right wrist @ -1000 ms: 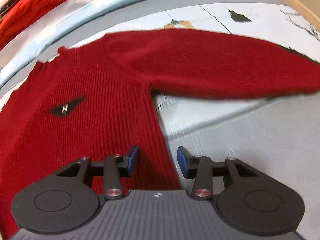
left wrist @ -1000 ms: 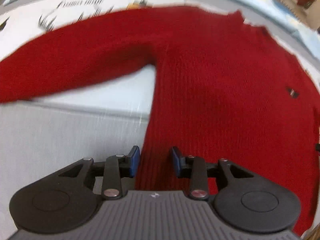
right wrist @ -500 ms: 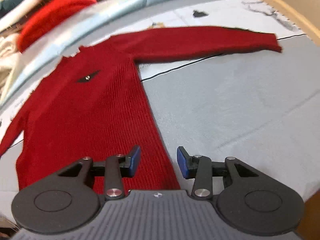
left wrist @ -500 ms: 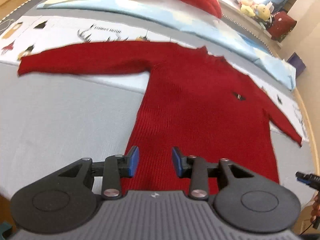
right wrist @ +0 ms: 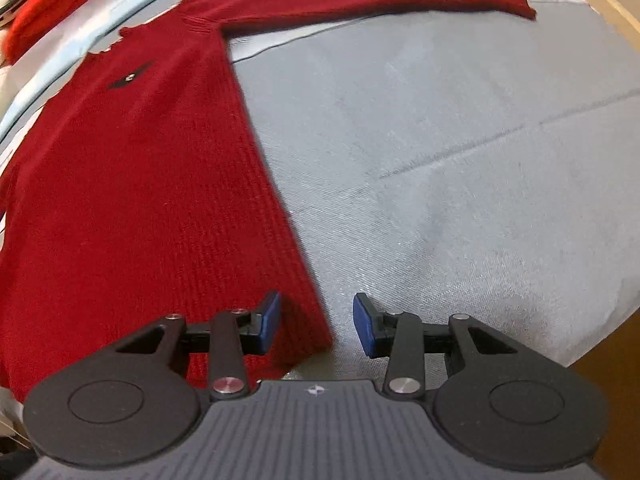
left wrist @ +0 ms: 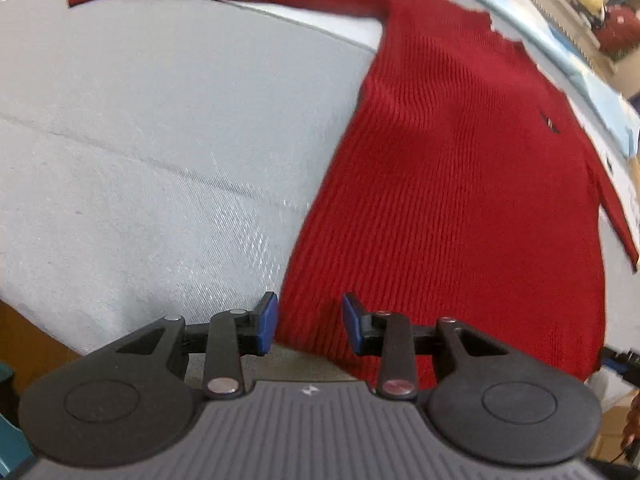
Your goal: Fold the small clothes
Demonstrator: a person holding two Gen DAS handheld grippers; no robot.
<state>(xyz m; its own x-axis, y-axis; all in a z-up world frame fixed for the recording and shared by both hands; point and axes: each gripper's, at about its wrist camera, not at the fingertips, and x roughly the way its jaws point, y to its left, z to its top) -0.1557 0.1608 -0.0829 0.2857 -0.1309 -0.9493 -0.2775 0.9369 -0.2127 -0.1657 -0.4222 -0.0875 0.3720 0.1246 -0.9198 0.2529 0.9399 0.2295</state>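
One red sweater (left wrist: 452, 184) flat; two hand-held grippers, left (left wrist: 308, 322), right (right wrist: 317, 322), agape.

Sweater (left wrist: 452, 184) deep red rib knit with small black chest logo (right wrist: 129, 77), sheet (right wrist: 460, 152) pale grey, gripper pads (left wrist: 267, 322) blue.

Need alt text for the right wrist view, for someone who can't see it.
A red knit sweater lies flat on a grey bedsheet, one sleeve stretched out across the top. The open right claw hovers over the sweater's bottom right corner.
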